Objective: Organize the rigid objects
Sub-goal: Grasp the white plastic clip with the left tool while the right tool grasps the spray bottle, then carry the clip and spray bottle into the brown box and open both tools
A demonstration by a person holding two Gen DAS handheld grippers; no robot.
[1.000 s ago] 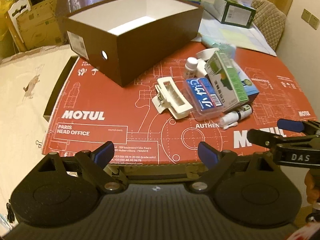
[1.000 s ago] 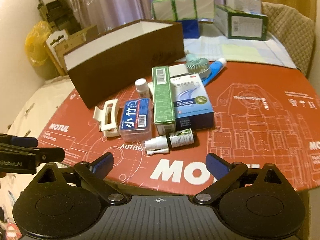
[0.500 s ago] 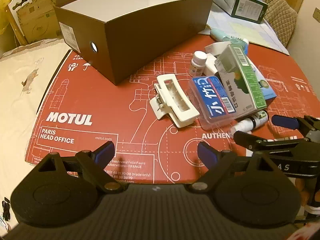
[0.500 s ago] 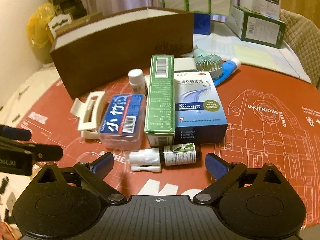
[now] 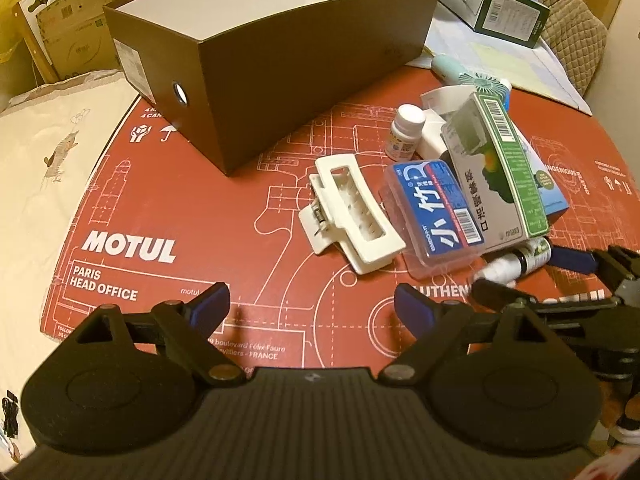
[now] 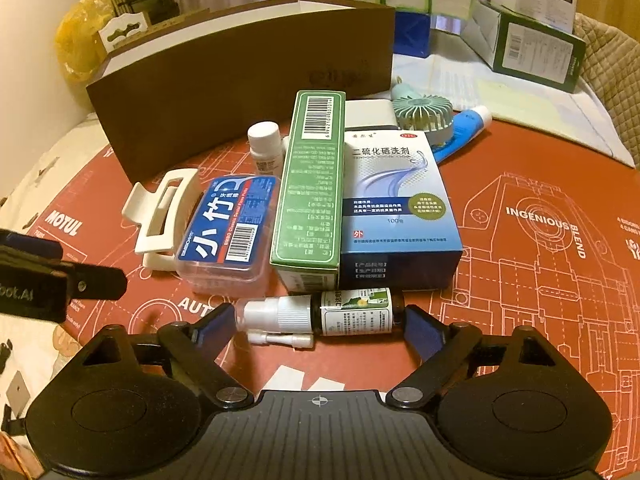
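A small spray bottle (image 6: pixel 320 314) lies on its side on the red mat, between the open fingers of my right gripper (image 6: pixel 319 324); it also shows in the left wrist view (image 5: pixel 516 260). Behind it sit a green carton (image 6: pixel 310 196), a blue-and-white box (image 6: pixel 394 208), a floss-pick case (image 6: pixel 228 232), a white hair claw (image 6: pixel 160 220) and a pill bottle (image 6: pixel 264 146). The open brown box (image 5: pixel 280 60) stands behind them. My left gripper (image 5: pixel 312 304) is open and empty, short of the hair claw (image 5: pixel 352 220).
A mint hand fan (image 6: pixel 420 114) and a blue tube (image 6: pixel 460 132) lie behind the cartons. Green boxes (image 6: pixel 532 52) and papers sit at the back right. A cream cloth (image 5: pixel 48 168) covers the surface left of the red mat (image 5: pixel 180 220).
Both grippers have moved forward toward the pile. The right gripper's open fingers now flank the spray bottle. Nothing has been picked up.
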